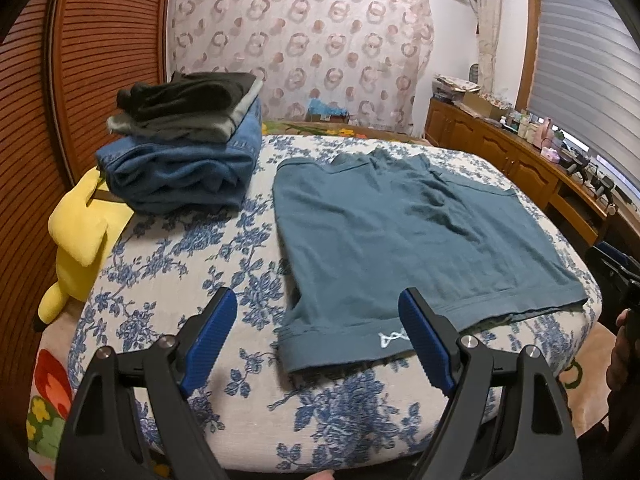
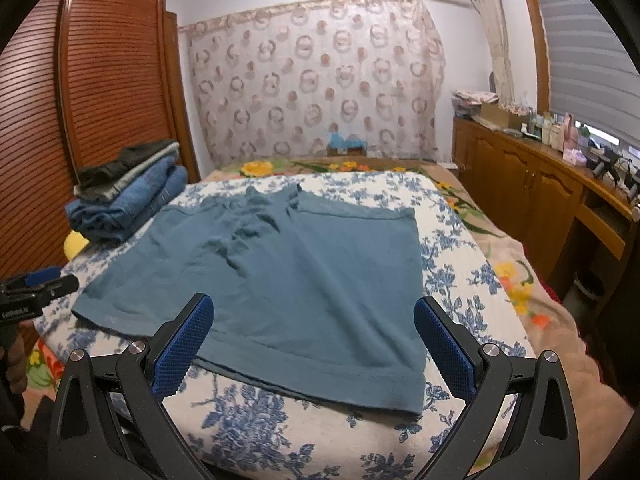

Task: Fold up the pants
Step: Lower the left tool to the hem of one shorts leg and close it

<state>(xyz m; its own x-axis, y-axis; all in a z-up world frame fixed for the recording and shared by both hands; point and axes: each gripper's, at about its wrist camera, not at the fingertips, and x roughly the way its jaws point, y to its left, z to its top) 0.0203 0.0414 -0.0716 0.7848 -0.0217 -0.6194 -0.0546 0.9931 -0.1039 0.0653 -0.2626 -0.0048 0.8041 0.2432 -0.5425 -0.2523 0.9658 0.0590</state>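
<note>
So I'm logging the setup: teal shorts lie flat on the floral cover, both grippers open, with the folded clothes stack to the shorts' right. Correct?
Not quite: the left wrist view shows the folded clothes stack to the left of the teal shorts. The rest holds.

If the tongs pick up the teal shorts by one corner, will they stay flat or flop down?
The teal shorts would probably flop: they lie soft and wrinkled on the bed, like thin knit cloth. They look light, so lifting should be easy. A push would likely bunch them up instead of sliding them whole. Both tongs, left and right, are open and holding nothing.
</note>
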